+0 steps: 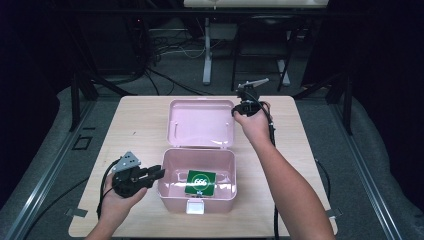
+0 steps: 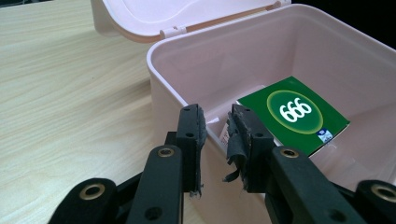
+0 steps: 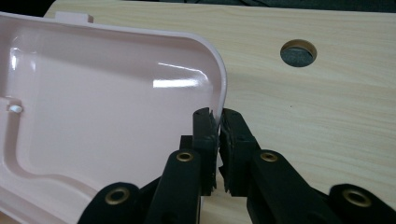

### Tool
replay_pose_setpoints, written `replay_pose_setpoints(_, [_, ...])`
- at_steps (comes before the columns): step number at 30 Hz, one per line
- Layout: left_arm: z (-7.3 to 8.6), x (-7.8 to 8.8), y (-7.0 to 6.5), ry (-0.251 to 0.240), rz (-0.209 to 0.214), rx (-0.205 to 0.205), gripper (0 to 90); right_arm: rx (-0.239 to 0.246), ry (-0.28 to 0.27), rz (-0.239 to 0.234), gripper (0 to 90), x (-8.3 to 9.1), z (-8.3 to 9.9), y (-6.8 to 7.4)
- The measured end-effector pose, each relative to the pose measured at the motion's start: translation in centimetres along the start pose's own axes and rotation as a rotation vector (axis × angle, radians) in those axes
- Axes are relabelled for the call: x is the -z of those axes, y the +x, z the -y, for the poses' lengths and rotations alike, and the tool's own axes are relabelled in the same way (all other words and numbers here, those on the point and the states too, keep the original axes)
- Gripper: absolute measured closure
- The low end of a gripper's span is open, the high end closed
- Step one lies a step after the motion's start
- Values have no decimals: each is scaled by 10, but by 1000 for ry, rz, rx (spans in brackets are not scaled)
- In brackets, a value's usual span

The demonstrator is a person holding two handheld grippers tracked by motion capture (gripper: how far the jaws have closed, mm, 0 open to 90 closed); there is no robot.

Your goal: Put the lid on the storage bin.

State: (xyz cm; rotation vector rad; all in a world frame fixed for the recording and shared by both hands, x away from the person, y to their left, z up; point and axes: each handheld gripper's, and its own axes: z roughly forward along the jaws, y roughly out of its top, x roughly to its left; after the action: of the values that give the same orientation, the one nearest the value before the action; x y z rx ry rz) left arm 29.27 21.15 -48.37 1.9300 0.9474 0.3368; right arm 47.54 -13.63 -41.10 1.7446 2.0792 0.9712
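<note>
— Two claws, one box: what is the left claw doing at the near-left wall?
— It sits just beside the pink box, jaws a little apart with the thin wall's rim between them, not yet pinched by the look of the left gripper view. That placement reads as steadying the base.
— And inside the box?
— A flat green packet printed with "666" in a pale ring lies on the floor of the box, towards its right half. It looks like glossy card.
— The box itself?
— Smooth moulded plastic with rounded corners and a white latch at the near side.
— Then the lid?
— Hinged fully back, lying open on the pale wood-grain worktop.
— And the right claw?
— Its worn, frayed pads are nearly together on the lid's right rim, seemingly pinching that edge, probably to swing the lid.
</note>
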Motion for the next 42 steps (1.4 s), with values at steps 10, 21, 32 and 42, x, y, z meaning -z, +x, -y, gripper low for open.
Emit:
replay_pose_setpoints(10, [0,0,0,-2,-2,-1,738,21,-49,-24,859,19,3,4])
replay_pose_setpoints(21, [0,0,0,-3,-1,1,737,43,-90,-53,864,37,8,6])
replay_pose_setpoints(32, [0,0,0,-1,-2,1,737,96,-146,-58,864,52,18,11])
replay_pose_setpoints(42, [0,0,0,-3,-2,2,737,120,-181,-72,865,61,25,12])
